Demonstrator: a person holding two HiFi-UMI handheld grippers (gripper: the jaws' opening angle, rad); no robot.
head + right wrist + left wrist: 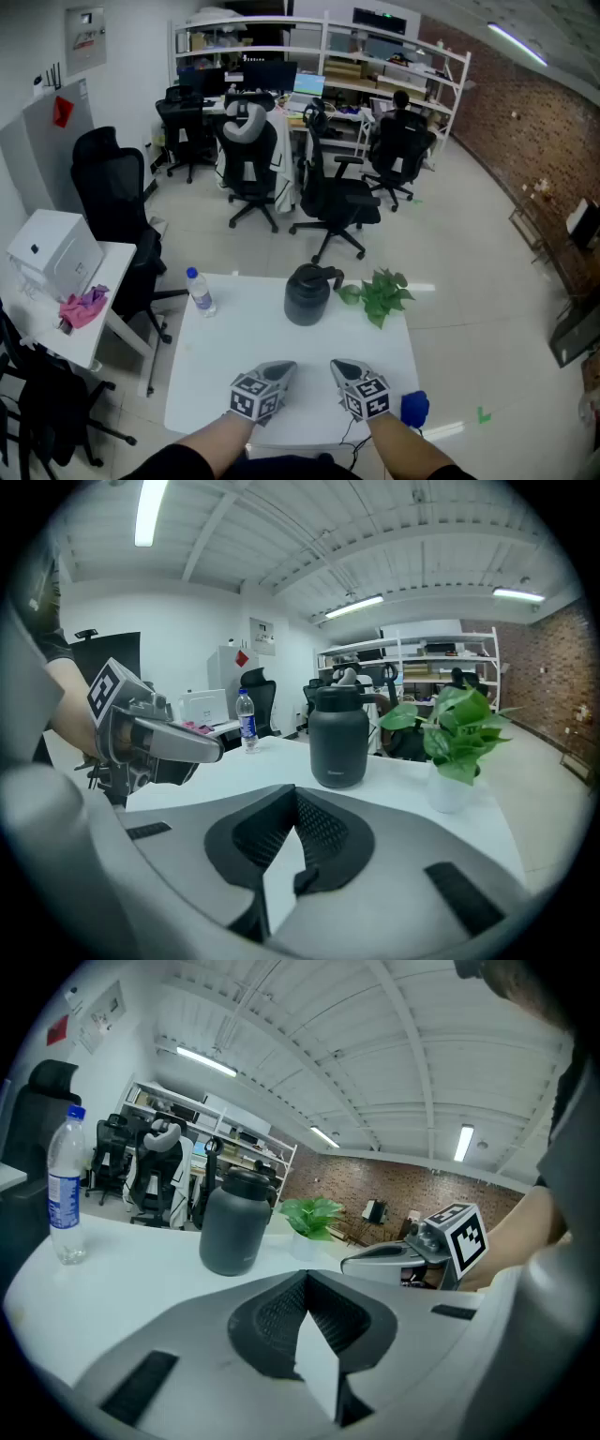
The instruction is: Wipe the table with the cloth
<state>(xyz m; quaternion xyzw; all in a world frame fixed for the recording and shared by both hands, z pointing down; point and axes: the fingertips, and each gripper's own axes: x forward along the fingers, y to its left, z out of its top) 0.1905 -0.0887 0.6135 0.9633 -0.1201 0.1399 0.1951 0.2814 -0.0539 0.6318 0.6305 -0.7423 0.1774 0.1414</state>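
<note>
The white table (234,366) holds both grippers near its front edge, side by side and a little apart. My left gripper (281,372) is shut with nothing in it; its jaws meet at the tip (307,1279). Just as empty, my right gripper (342,368) is shut (296,794). Each one shows in the other's view: the right gripper (352,1264) and the left gripper (211,750). A bunched blue cloth (413,408) lies at the table's front right corner, just right of the right hand. Neither gripper touches it.
A dark grey jug (307,294) stands mid-table at the back, a potted green plant (380,295) to its right and a water bottle (200,291) at the back left. A side desk (56,328) at left carries a white box and a pink cloth (84,307). Office chairs stand behind.
</note>
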